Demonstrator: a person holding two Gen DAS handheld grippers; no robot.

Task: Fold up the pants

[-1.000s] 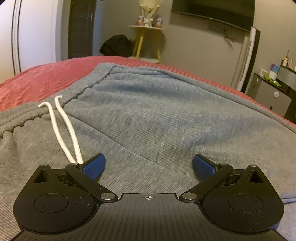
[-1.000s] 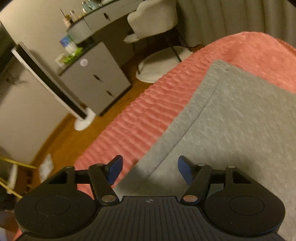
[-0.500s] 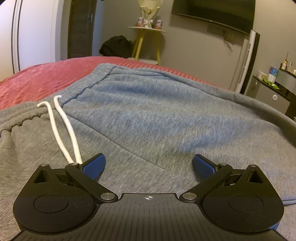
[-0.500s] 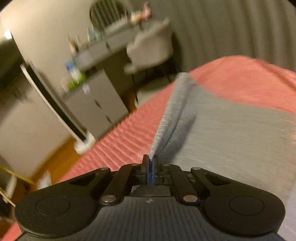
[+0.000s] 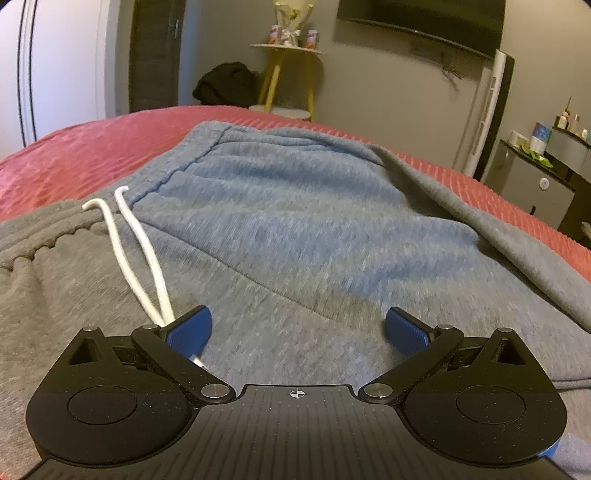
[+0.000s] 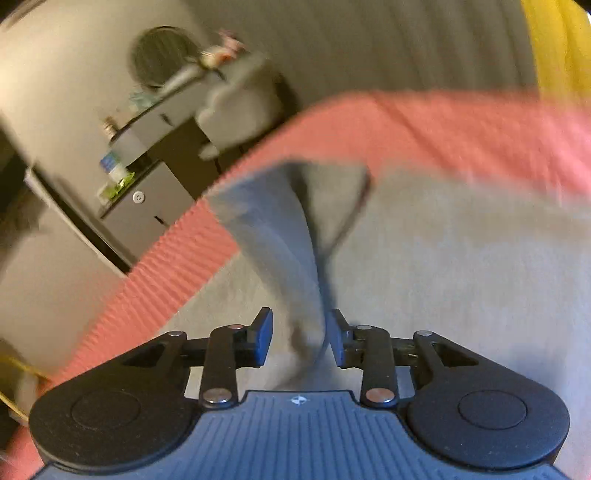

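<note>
Grey sweatpants [image 5: 295, 221] with a white drawstring [image 5: 136, 243] lie spread on a red ribbed bedspread [image 5: 92, 147]. My left gripper [image 5: 298, 328] hovers open just above the fabric below the waistband, and the drawstring's ends run under its left finger. At the right of this view the far edge of the pants is folded inward. In the blurred right wrist view, a raised fold of grey cloth [image 6: 280, 236] runs between the fingers of my right gripper [image 6: 301, 343]. Its jaws are opening and stand apart on either side of the fold, above the pants [image 6: 461, 277].
Beyond the bed stand a yellow-legged side table [image 5: 286, 51], a dark bundle [image 5: 225, 85], a wall TV [image 5: 421, 14] and a grey cabinet [image 5: 535, 184]. The right wrist view shows a pale chair [image 6: 240, 107] and the bed's edge [image 6: 155, 273].
The right gripper shut on the pants' edge, carried it across over the pants, and now its jaws stand apart. The far edge now lies folded inward. The left gripper stayed put.
</note>
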